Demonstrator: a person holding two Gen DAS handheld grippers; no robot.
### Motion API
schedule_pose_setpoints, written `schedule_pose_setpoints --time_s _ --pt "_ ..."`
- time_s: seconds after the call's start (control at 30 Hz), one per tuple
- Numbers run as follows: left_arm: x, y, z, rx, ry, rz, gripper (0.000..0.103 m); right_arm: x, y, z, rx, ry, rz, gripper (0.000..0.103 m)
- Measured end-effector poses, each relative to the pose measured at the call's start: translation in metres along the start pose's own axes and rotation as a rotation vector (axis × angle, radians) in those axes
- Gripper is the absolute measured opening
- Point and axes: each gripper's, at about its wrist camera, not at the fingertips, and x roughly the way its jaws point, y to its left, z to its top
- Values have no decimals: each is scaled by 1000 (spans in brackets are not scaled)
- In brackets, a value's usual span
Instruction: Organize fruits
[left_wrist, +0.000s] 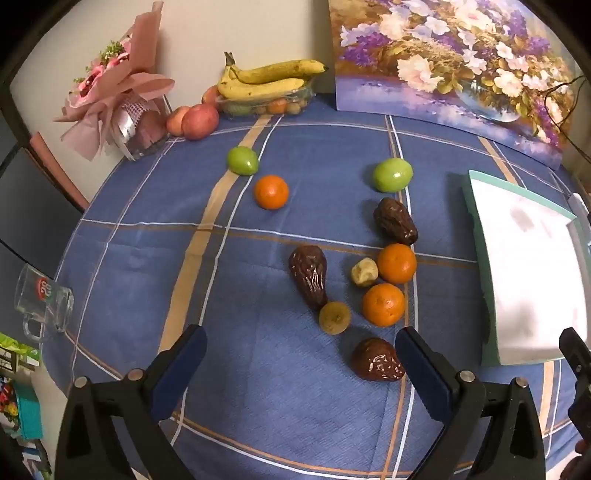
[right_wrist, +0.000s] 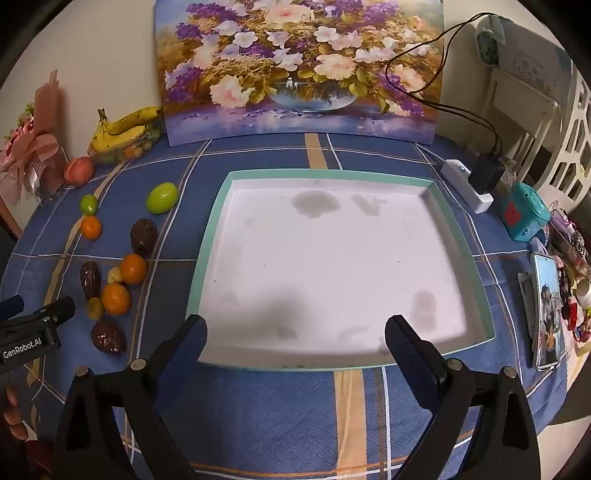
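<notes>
We hold the left tool (left_wrist: 301, 345) above the blue checked cloth (left_wrist: 236, 258) on the desk, its jaws spread wide with nothing between them. Ahead of it the fruit lies scattered: a dark brown fruit (left_wrist: 377, 360) just beside the right finger, a small yellowish fruit (left_wrist: 334, 317) beyond it, and two oranges (left_wrist: 383, 304) close together with a pale lumpy piece (left_wrist: 364, 272) touching the farther one. Two more dark fruits (left_wrist: 308, 276), a third orange (left_wrist: 270, 192) and two green fruits (left_wrist: 392, 174) sit farther out. The right tool (right_wrist: 295, 332) is likewise open and empty, hovering over the near edge of the teal-rimmed tray (right_wrist: 461, 236), whose white floor holds only greyish stains. The tray stands right of the fruit, apart from it. A bunch of bananas (left_wrist: 266, 79) rests on what may be a clear container by the wall, beside a flower painting (right_wrist: 299, 70).
</notes>
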Motion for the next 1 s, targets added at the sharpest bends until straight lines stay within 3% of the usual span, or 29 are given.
schedule_pose_setpoints --time_s 0.4,0.47,1.0 --pt "-8 13 -26 -23 -40 2 103 7 6 -7 -1 -2 2 97" --pt "-3 8 0 -23 -8 12 103 5 3 -9 1 -5 3 97" --pt "-1 14 0 -48 -10 27 103 4 4 -2 -10 6 4 97"
